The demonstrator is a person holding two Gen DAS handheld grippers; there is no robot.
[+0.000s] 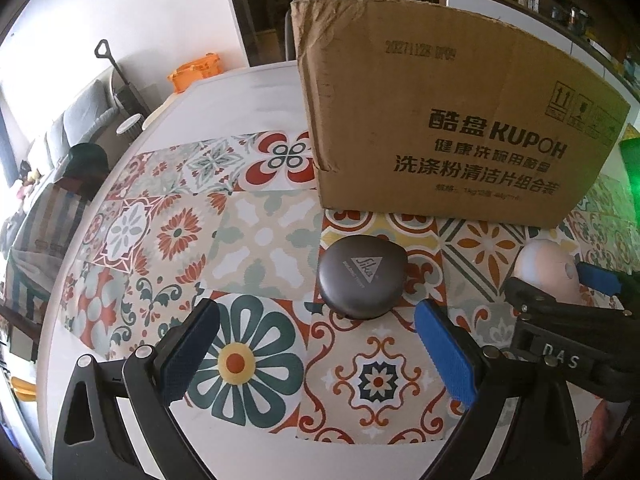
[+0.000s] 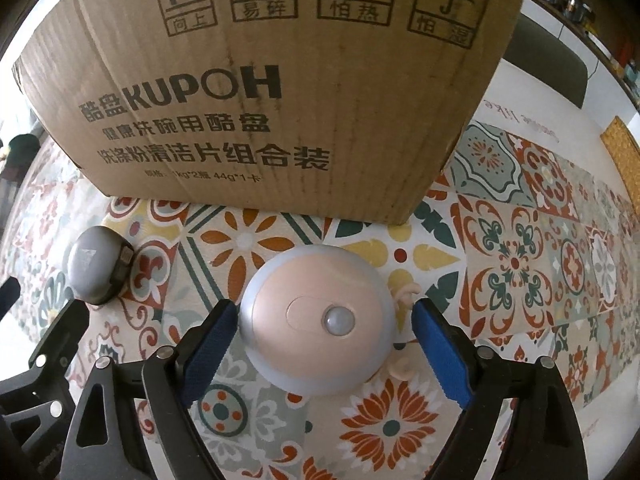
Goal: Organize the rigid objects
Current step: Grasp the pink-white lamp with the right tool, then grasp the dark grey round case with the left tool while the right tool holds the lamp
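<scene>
A dark grey rounded case (image 1: 362, 276) with a triangle logo lies on the patterned mat (image 1: 256, 240), just past the tips of my left gripper (image 1: 316, 311), which is open and holds nothing. To its right sits a round pink-and-grey dome device (image 2: 296, 280) with a small lens on top. My right gripper (image 2: 325, 309) is down around it, open. The left pad (image 2: 212, 340) is at the dome's edge, while the right pad (image 2: 440, 352) stands a little apart. In the right wrist view the grey case (image 2: 96, 264) shows at the left.
A large cardboard box (image 1: 440, 100) stands upright directly behind both objects, close to them. Small pink hook-like bits (image 2: 406, 290) lie beside the dome. The table's rounded edge (image 1: 80, 208) runs along the left, with a sofa beyond. A woven yellow mat (image 2: 620, 152) lies far right.
</scene>
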